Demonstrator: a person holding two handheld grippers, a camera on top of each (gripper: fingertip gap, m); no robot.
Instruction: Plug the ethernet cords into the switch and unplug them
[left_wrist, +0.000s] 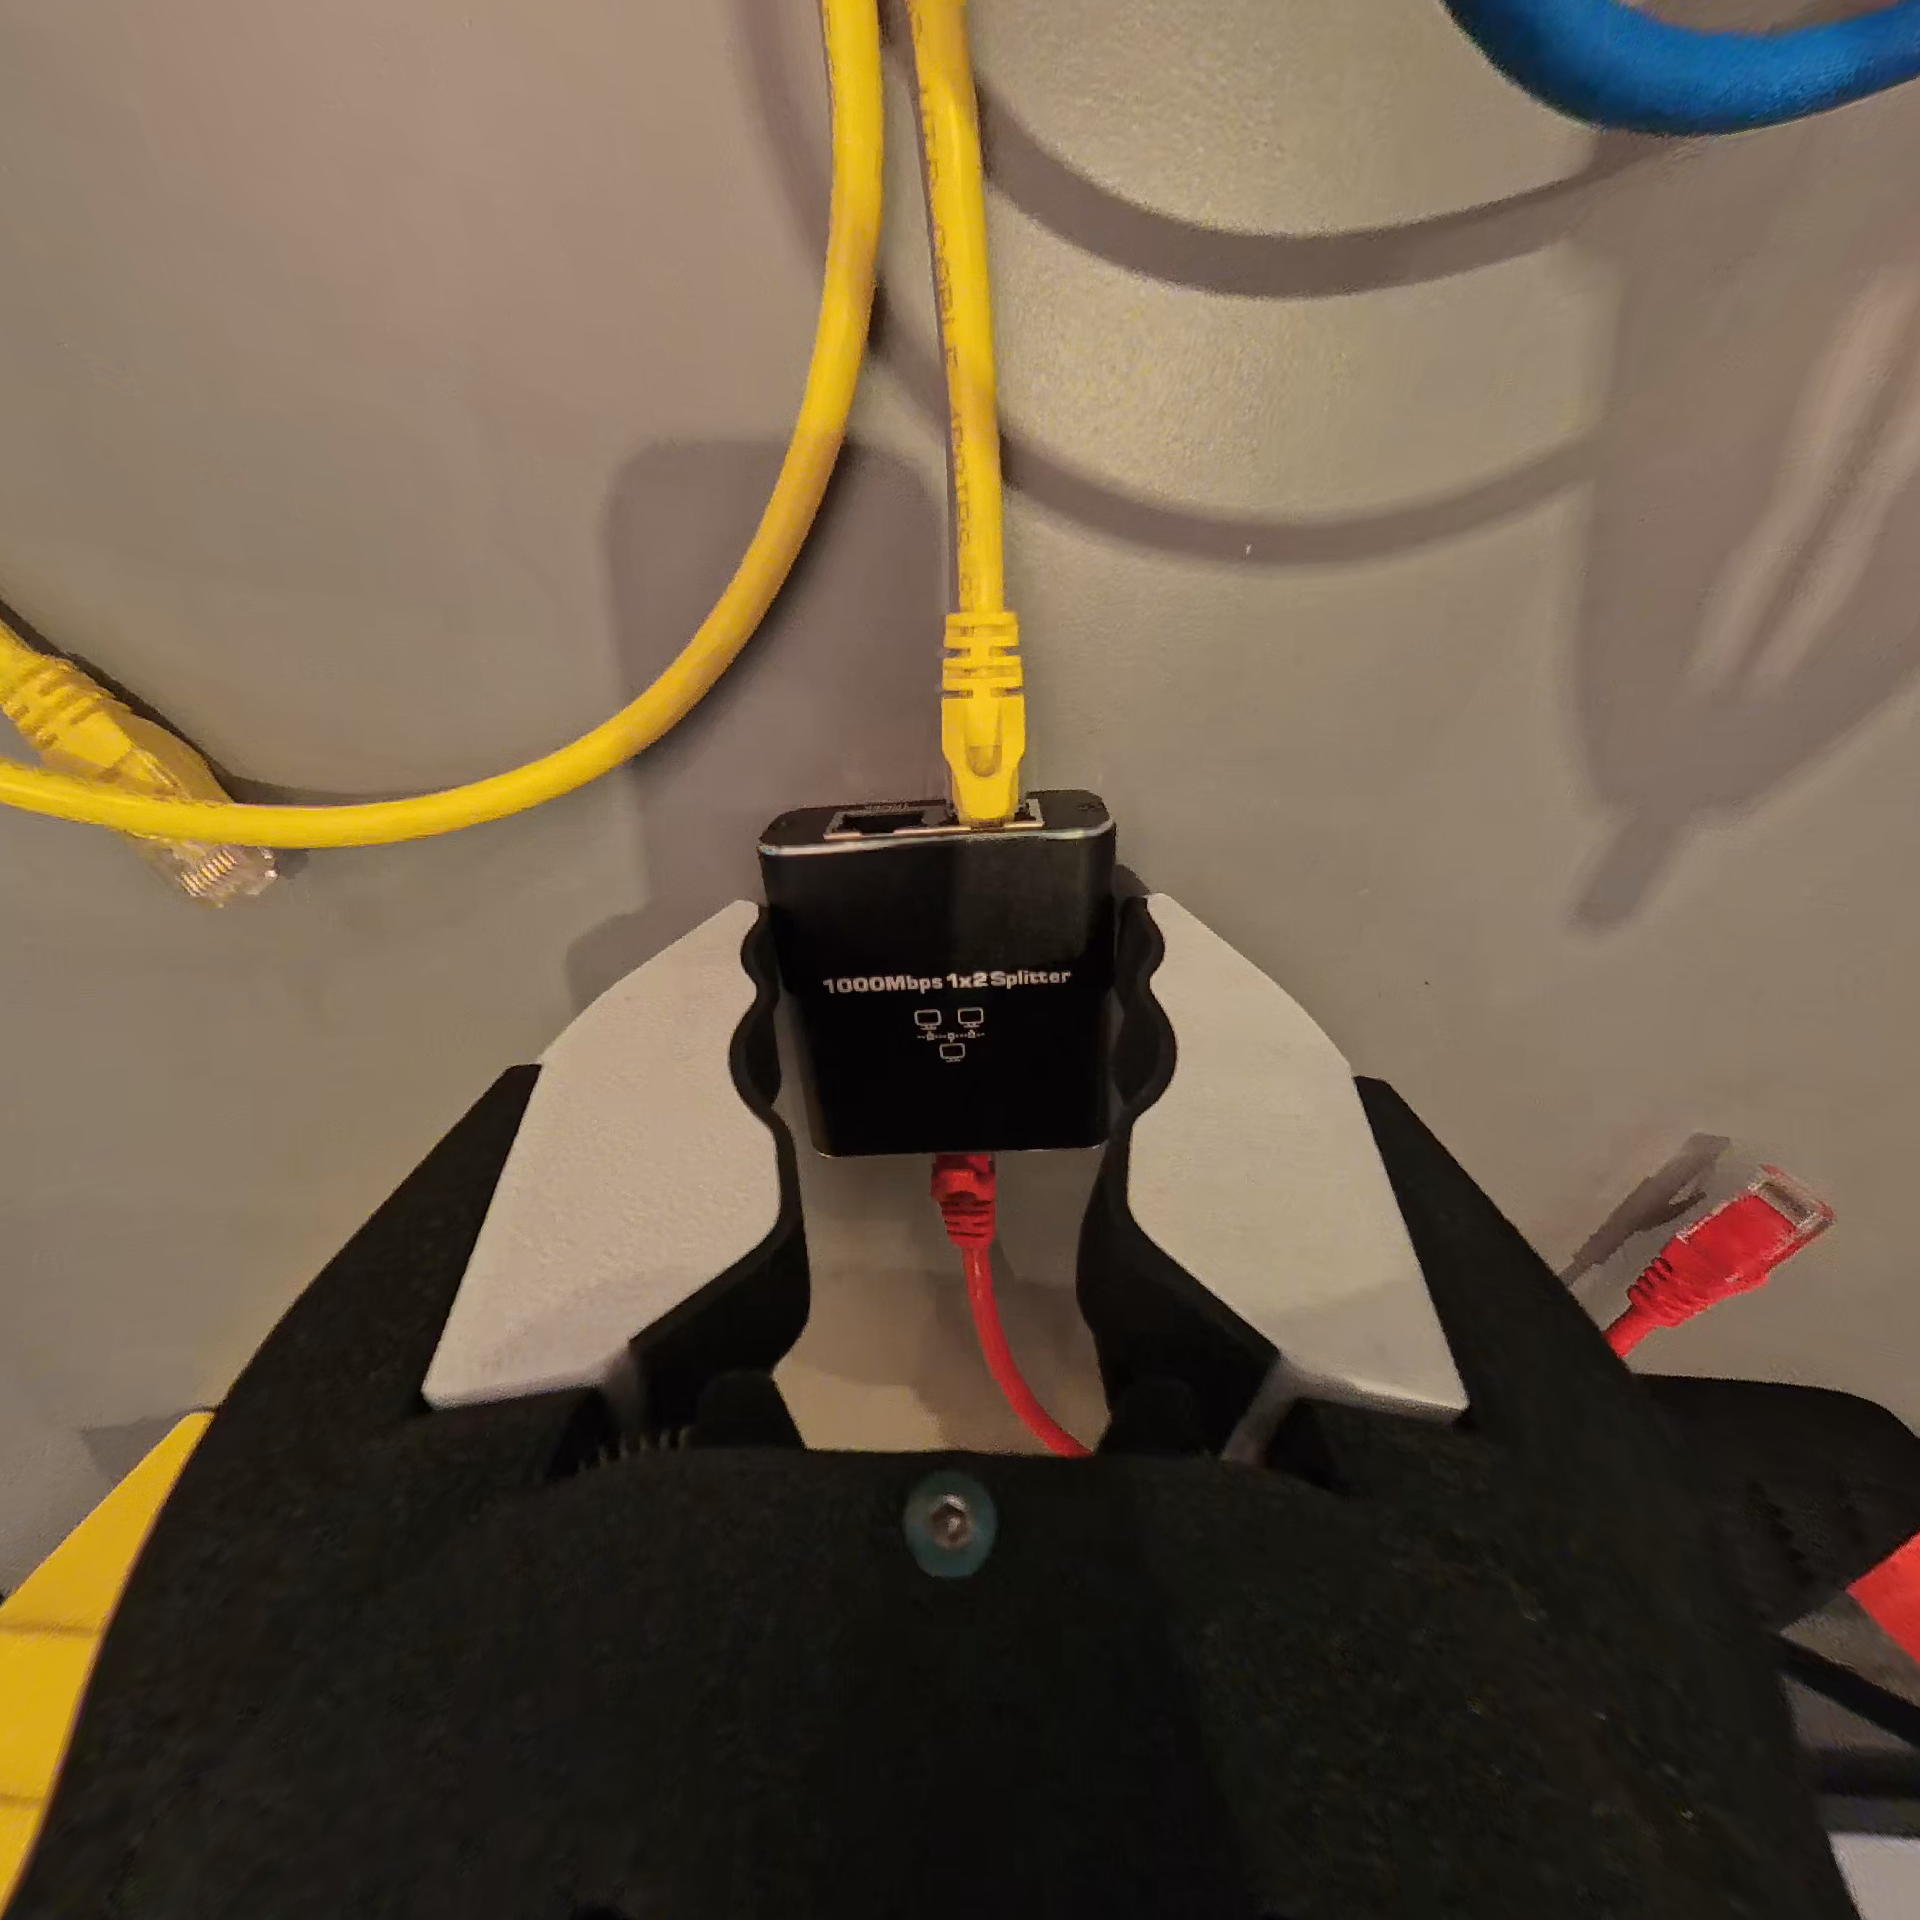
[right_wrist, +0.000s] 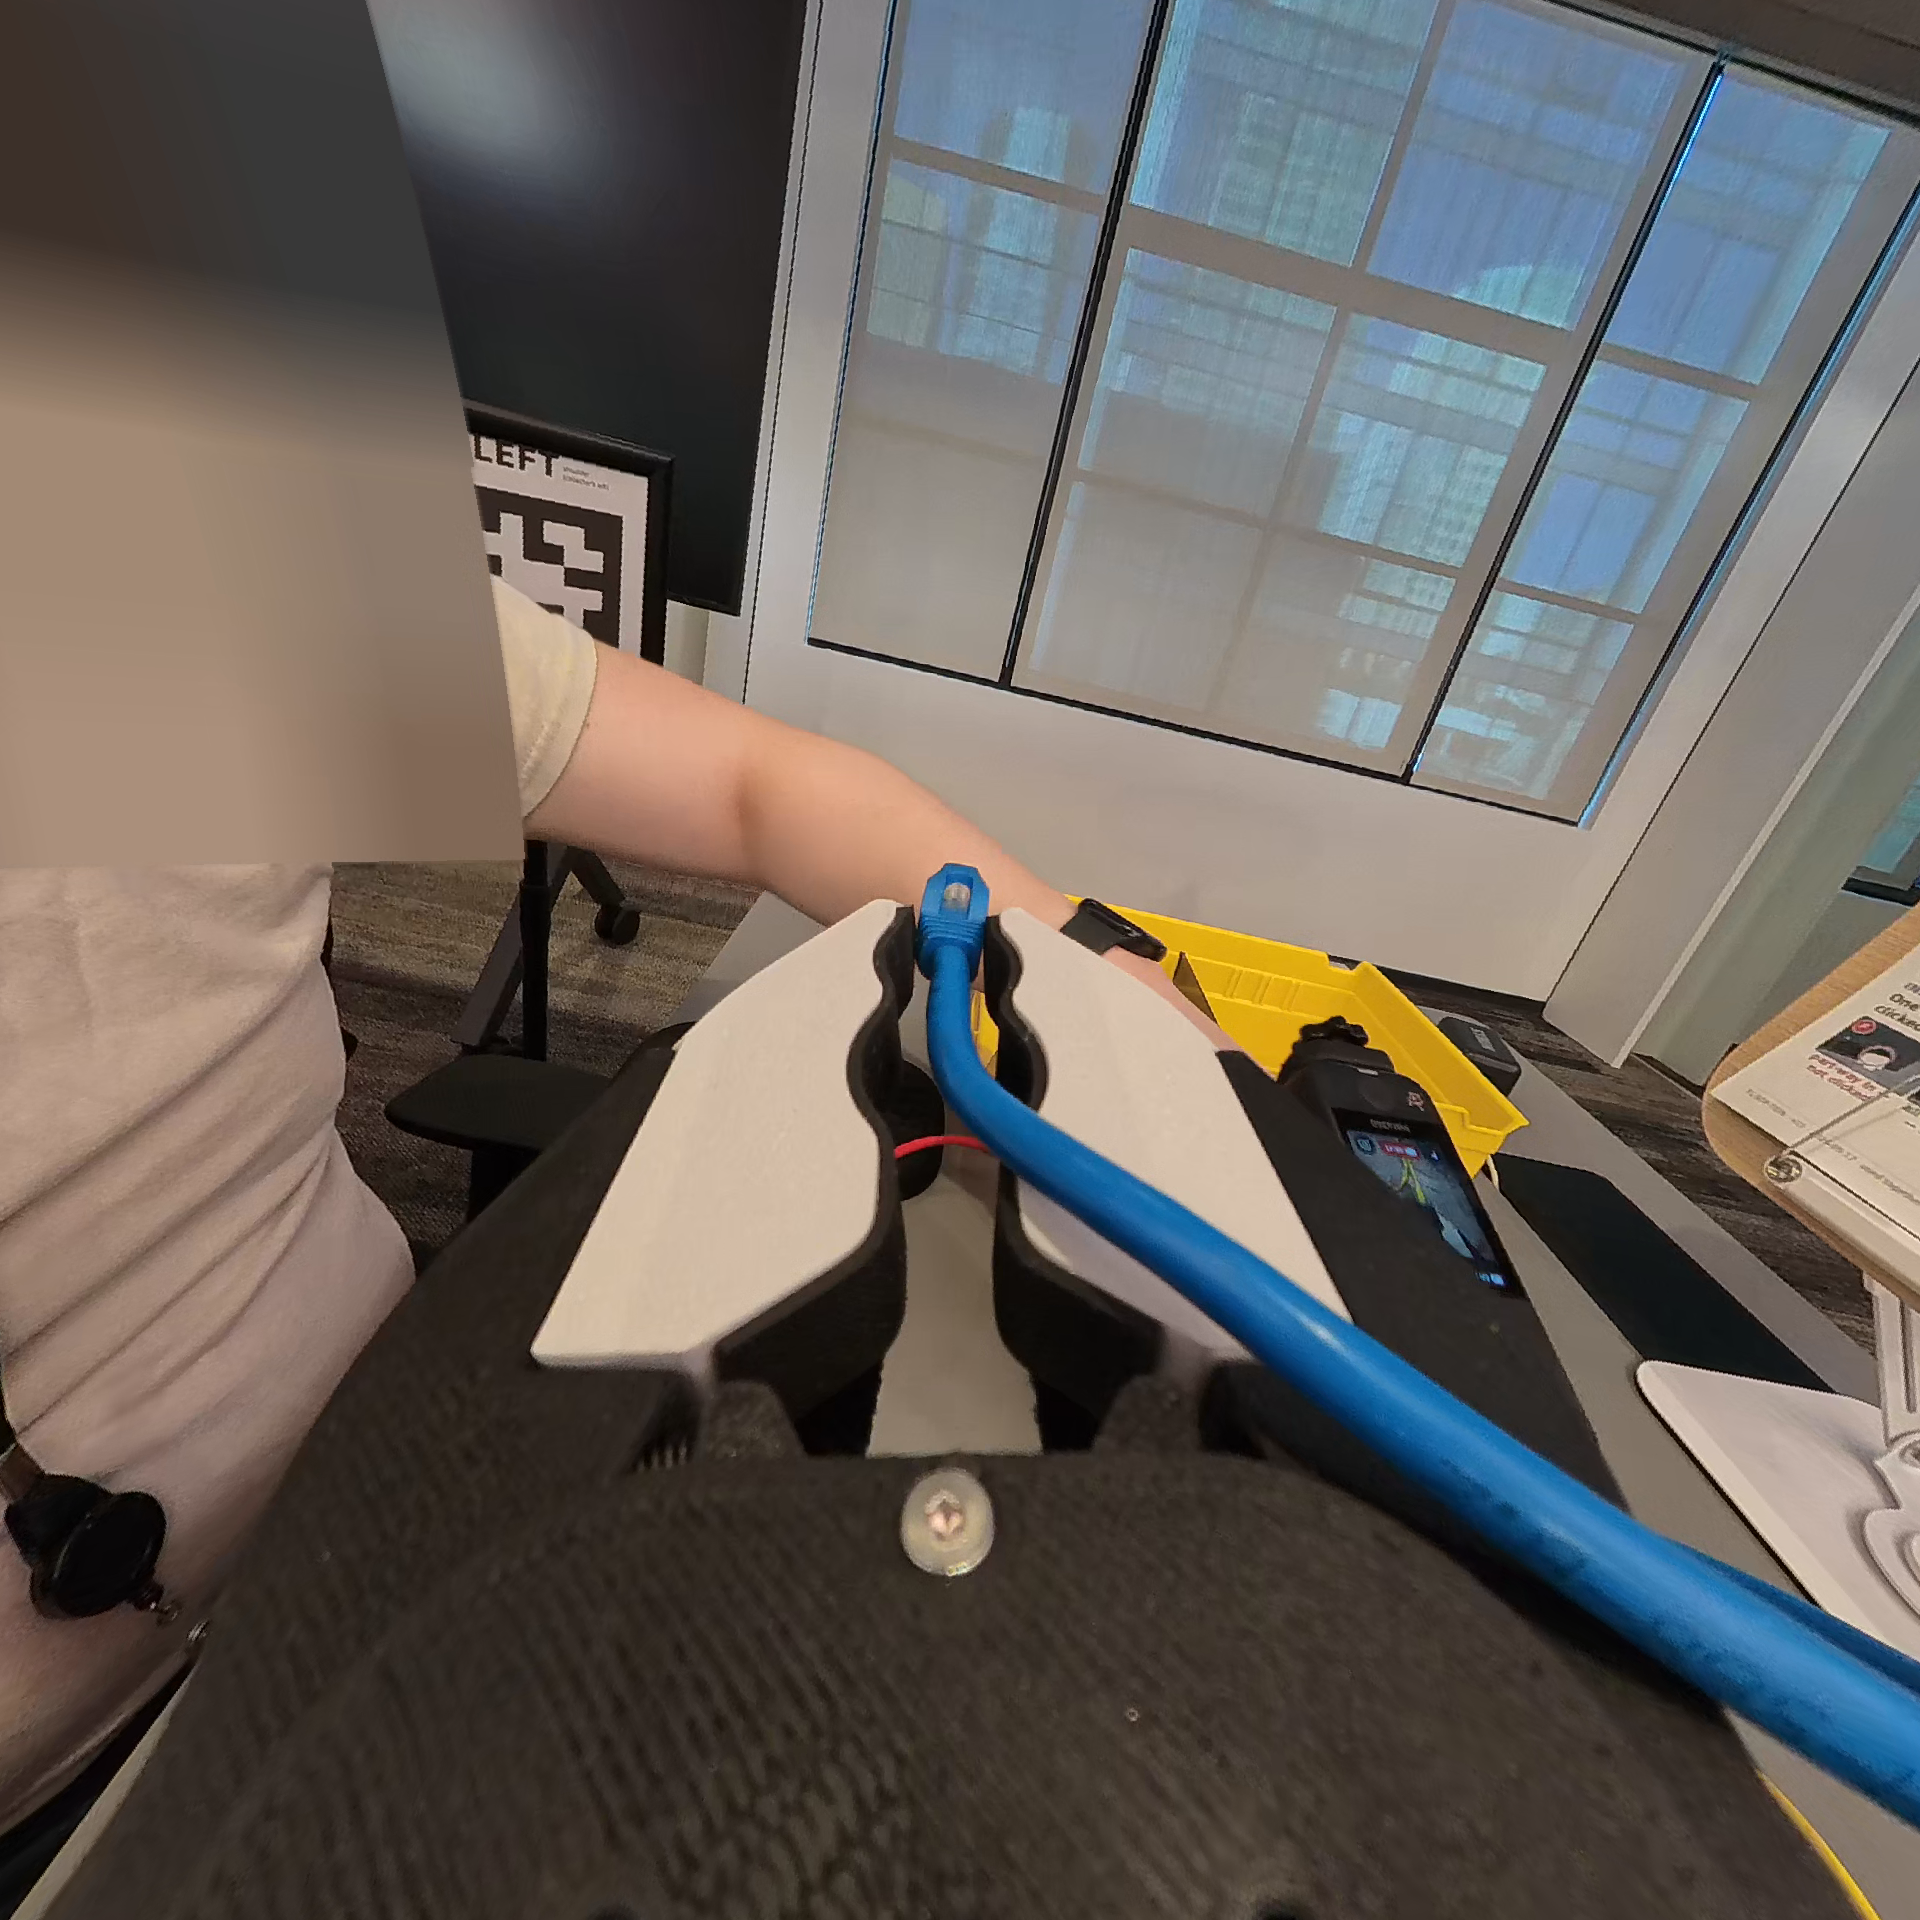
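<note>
Counting from where I stand, I make out three ethernet cords by colour and one switch. That switch (left_wrist: 940, 987) is a small black box with white print and a little diagram on its top face, rounded edges, and two metal-rimmed ports side by side on its far end; it sits over the grey table (left_wrist: 364, 312), clamped between the black pads of the left gripper (left_wrist: 940, 997), whose fingers (left_wrist: 753, 997) press on its two long sides. One yellow cord (left_wrist: 971, 364) is plugged into the right-hand port, its ribbed boot standing straight out of the box, while the left-hand port beside it is open. This cord loops round to its other plug (left_wrist: 156, 800), which lies loose on the table at the left with its clear tip showing. One red cord (left_wrist: 982, 1288) enters the near end of the switch and runs back between the fingers; a loose red plug (left_wrist: 1725, 1236) lies to the right. One blue cord (right_wrist: 1299, 1288) is with the right gripper (right_wrist: 948, 925), raised well above the table: its fingers (right_wrist: 894, 956) are closed on the ribbed blue boot just behind the plug (right_wrist: 954, 894), which pokes out past the tips, the cable trailing back across the right finger. One yellow bin (right_wrist: 1351, 1029) sits beyond.
</note>
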